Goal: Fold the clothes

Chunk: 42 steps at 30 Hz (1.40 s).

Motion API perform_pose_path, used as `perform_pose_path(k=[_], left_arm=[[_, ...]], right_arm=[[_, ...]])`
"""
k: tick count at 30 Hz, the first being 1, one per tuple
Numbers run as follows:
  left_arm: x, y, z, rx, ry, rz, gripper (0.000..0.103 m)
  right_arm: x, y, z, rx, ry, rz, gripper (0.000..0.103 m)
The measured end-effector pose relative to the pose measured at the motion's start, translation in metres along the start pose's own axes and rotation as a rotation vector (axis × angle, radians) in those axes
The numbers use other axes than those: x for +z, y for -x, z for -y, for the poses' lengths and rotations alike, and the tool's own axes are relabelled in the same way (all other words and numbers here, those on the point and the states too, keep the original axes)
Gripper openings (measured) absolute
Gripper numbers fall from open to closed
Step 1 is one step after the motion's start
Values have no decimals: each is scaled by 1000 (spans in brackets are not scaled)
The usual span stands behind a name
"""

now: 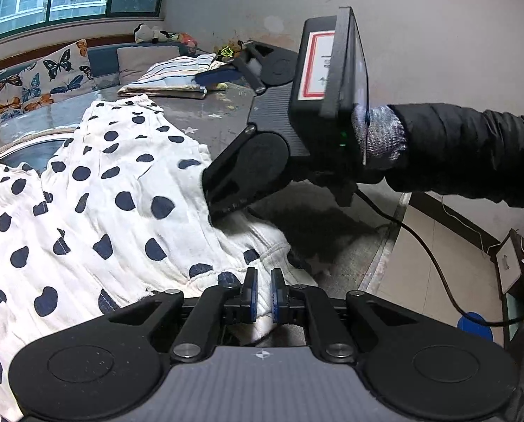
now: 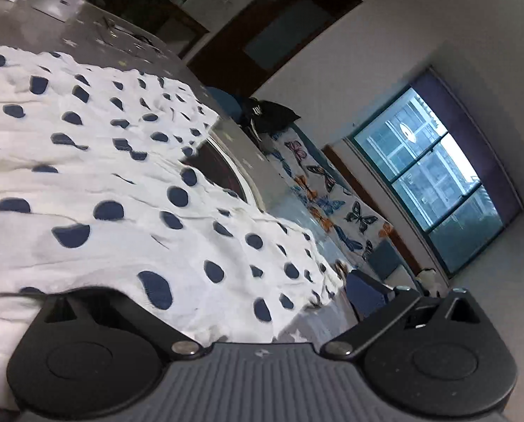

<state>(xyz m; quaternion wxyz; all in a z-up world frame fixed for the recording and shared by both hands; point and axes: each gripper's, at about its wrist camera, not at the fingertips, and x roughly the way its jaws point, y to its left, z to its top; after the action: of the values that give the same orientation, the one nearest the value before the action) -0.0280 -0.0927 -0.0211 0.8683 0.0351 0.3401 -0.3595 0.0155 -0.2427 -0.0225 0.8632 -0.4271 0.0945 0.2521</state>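
The white polka-dot garment (image 1: 96, 211) is spread across the grey star-patterned bench (image 1: 205, 112), with one end draped over the near edge. Its elasticated edge is pinched between the nearly closed pads of the left hand-held gripper (image 1: 263, 293). The right hand-held gripper (image 1: 227, 140) is seen with its fingers spread wide, one finger pressed onto the cloth and the other held up near a folded striped garment (image 1: 174, 77) farther back; nothing is clamped by it. For a clean fold, the pinch should be kept firm, the free edge should be taken by the right side at a matching point, and both corners should be lifted together so the cloth is laid over evenly without bunching.
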Motion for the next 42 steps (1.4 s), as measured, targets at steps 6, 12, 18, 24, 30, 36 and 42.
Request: perform_pose_path(k=[6, 12, 18, 24, 30, 36, 42], left_arm=[[0, 0, 1, -6, -18, -8, 9], [0, -1, 2, -6, -18, -9, 9], [-2, -1, 3, -5, -19, -7, 9], [-2, -1, 3, -4, -20, -5, 9], [-2, -1, 2, -7, -22, -4, 9], [-2, -2, 2, -4, -25, -1, 9], [-3, -1, 3, -4, -24, -1, 9]], right_arm=[[-2, -9, 5, 20, -70, -41, 103], [-5, -10, 5, -4, -82, -66, 103], [-4, -9, 6, 4, -116, -73, 103], [-6, 1, 5, 21, -108, -94, 103], [-11, -7, 13, -23, -172, -141, 103], [-18, -10, 20, -21, -227, -149, 103], [-15, 4, 10, -27, -163, -130, 103]])
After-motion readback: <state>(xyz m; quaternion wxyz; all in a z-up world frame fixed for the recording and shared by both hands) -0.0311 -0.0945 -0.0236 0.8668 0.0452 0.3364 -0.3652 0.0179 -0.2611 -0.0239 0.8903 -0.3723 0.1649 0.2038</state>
